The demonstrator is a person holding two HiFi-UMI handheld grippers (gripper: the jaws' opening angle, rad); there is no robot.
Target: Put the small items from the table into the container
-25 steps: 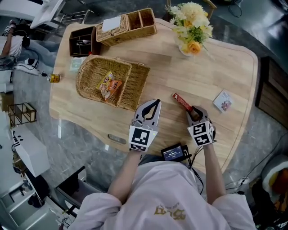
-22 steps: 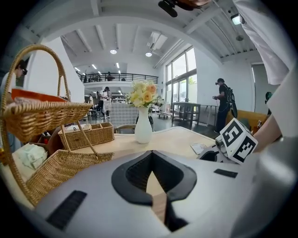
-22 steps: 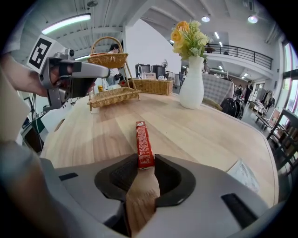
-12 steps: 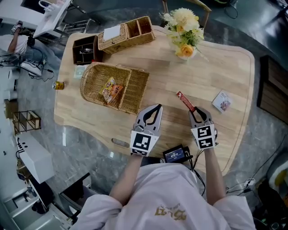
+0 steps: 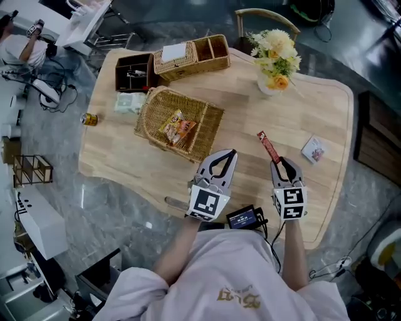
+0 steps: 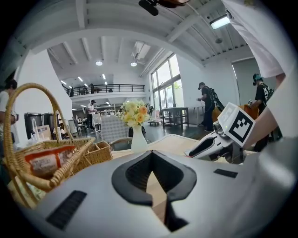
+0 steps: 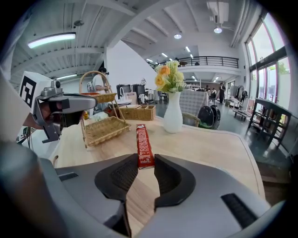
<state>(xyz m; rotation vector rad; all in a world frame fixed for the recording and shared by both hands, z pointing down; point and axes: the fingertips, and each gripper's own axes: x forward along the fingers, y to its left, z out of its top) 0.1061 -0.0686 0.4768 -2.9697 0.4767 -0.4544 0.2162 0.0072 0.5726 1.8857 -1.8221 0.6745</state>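
Jaws of right gripper [image 7: 147,159] clamped on near end of long red wrapped bar [image 7: 143,139], by near right edge of light wooden bench [image 5: 250,113]. Left gripper [image 6: 151,153] jaws together, empty.

A pale wooden bench [image 5: 313,100] is set on a grey marbled floor [image 5: 125,232], with a chair [image 5: 263,9] behind it. A tall white hall is lit by windows [image 6: 165,84] and a strip lamp [image 7: 51,40]; a railed balcony [image 7: 209,61] is seen above.

Red bar [image 5: 268,147] gripped endwise; snack packet [image 5: 178,130] in wicker basket [image 5: 207,125]
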